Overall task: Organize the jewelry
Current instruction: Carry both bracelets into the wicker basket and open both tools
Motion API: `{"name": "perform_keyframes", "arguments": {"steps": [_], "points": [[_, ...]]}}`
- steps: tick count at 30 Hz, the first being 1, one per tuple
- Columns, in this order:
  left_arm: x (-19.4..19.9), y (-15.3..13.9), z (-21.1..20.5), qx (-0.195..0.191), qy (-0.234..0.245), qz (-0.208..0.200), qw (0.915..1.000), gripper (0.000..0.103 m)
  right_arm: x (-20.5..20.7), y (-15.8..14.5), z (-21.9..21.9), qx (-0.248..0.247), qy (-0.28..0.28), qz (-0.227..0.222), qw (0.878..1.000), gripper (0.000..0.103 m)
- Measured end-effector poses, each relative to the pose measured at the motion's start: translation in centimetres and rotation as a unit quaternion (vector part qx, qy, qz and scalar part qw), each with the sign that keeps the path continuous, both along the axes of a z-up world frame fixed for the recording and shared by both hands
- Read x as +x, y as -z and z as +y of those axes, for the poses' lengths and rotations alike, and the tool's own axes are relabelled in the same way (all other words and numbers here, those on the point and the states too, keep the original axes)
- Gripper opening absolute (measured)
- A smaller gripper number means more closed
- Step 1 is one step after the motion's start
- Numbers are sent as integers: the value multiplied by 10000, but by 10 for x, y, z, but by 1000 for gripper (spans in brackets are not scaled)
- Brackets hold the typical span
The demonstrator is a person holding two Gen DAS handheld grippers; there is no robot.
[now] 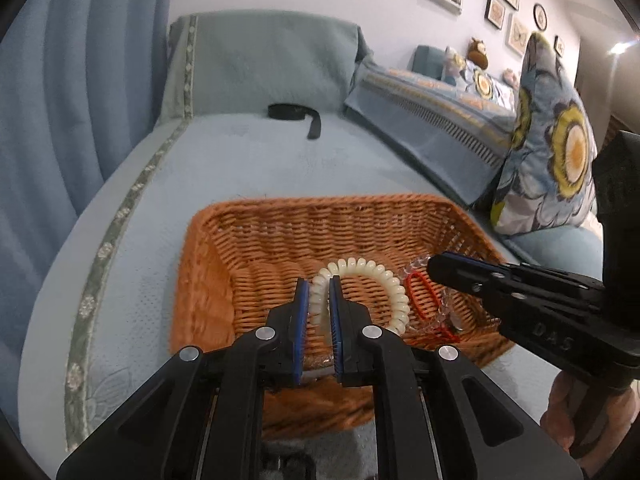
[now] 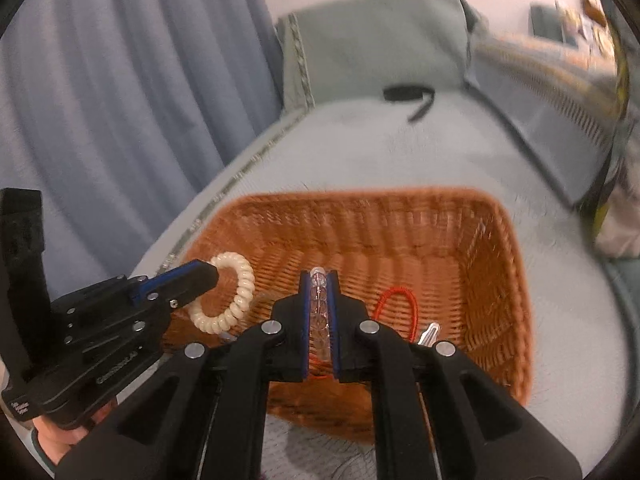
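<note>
An orange wicker basket [image 1: 280,216] sits on a light blue bed; it also shows in the right wrist view [image 2: 400,208]. My left gripper [image 1: 319,286] is shut on a cream bead bracelet [image 1: 372,270], held over the basket; the same bracelet shows in the right wrist view [image 2: 244,280]. My right gripper [image 2: 320,276] is shut on a clear crystal bead bracelet [image 2: 319,320] with a red cord loop [image 2: 400,300] hanging from it into the basket. In the left wrist view the right gripper [image 1: 434,268] sits at the basket's right side, with the clear beads [image 1: 446,312] and red cord [image 1: 416,292] below it.
A black strap [image 1: 296,114] lies at the far end of the bed, near the padded headboard [image 1: 272,60]. Blue curtains [image 1: 80,80] hang at the left. A flowered cushion [image 1: 556,148] and a folded quilt [image 1: 432,108] lie to the right. A silvery clip [image 2: 430,332] lies in the basket.
</note>
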State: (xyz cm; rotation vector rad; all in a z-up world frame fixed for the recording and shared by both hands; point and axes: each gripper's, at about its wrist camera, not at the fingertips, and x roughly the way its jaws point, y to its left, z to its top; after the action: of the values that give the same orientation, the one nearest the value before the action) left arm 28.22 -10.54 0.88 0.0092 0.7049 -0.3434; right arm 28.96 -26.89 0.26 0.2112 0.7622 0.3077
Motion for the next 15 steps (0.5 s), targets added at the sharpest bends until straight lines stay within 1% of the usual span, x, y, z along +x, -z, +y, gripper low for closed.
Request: {"name": "perform_keyframes", "arguments": {"steps": [6, 9, 12, 13, 14, 15], "points": [[9, 21, -15, 152, 59, 220, 9996, 9, 4, 19, -21, -39, 284, 163, 9995, 6], [11, 26, -21, 192, 85, 285, 9994, 9, 2, 22, -24, -107, 329, 185, 9992, 6], [10, 27, -23, 266, 130, 286, 9992, 11, -2, 22, -24, -62, 359, 217, 9991, 7], [7, 26, -24, 266, 160, 231, 9993, 14, -3, 22, -25, -43, 364, 245, 9990, 7], [3, 22, -22, 280, 180, 156, 9993, 27, -3, 22, -26, -23, 371, 278, 9989, 7], [-1, 18, -21, 271, 190, 82, 9994, 36, -5, 21, -27, -16, 383, 301, 9988, 8]]}}
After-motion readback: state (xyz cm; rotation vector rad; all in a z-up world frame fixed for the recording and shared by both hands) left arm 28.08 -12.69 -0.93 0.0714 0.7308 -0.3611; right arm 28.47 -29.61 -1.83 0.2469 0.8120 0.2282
